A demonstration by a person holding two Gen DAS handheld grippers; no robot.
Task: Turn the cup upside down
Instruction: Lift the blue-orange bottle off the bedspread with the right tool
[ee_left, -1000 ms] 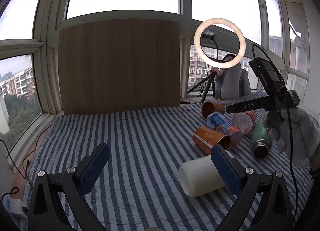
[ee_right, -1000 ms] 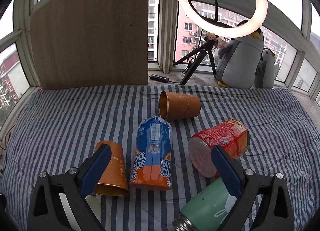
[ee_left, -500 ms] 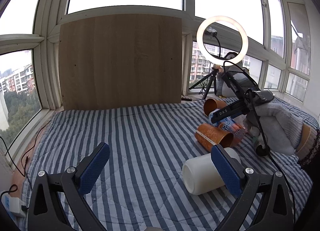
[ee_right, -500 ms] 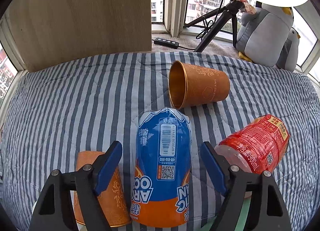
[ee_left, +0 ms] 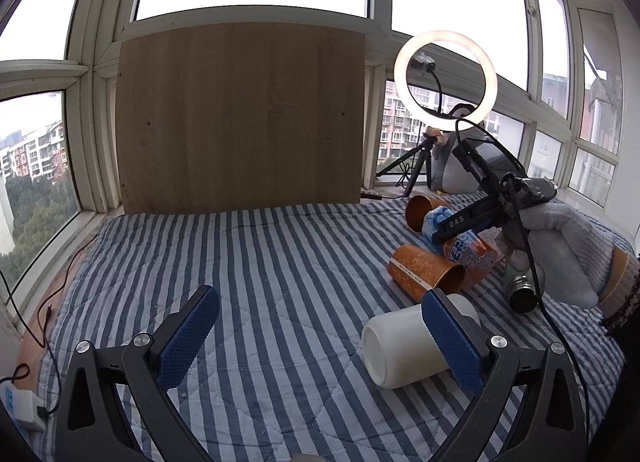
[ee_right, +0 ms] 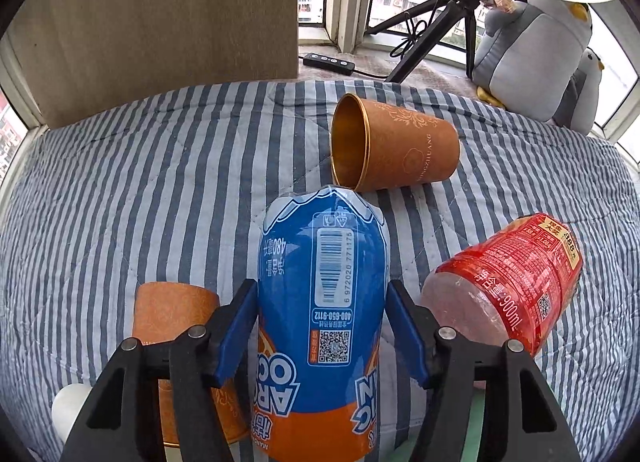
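My left tool (ee_left: 320, 338) hangs spread wide over the striped quilt (ee_left: 280, 270), nothing between its blue pads. Lots of free room on the left half of the quilt, bare up to the wooden board (ee_left: 240, 117) at the back; windows wrap round, w/ a cable (ee_left: 44, 302) trailing down the left edge.

All the clutter sits on the right. The right tool (ee_right: 322, 326) has its pads against both sides of the blue cup (ee_right: 324, 302), which lies on its side w/ barcode up; from what I see it's pinching it, cup not lifted clear. In left view a gloved hand (ee_left: 560, 246) carries that tool over the pile.

Tight around the blue cup: orange paper cup (ee_right: 176, 314) just beside its left, brown cup (ee_right: 408, 149) on its side just past the far end, mouth facing left, red bottle (ee_right: 508, 282) lying close on the right. White cup (ee_left: 404, 346) lies on its side near my left tool's right pad; metal flask (ee_left: 520, 286) beyond it.

Quilt is soft, stitched, blue-white stripes. Blue cup glossy film wrap; brown cup matte w/ gold lining. Ring light (ee_left: 446, 79) on tripod and plush penguin (ee_right: 536, 41) stand at the far right sill.
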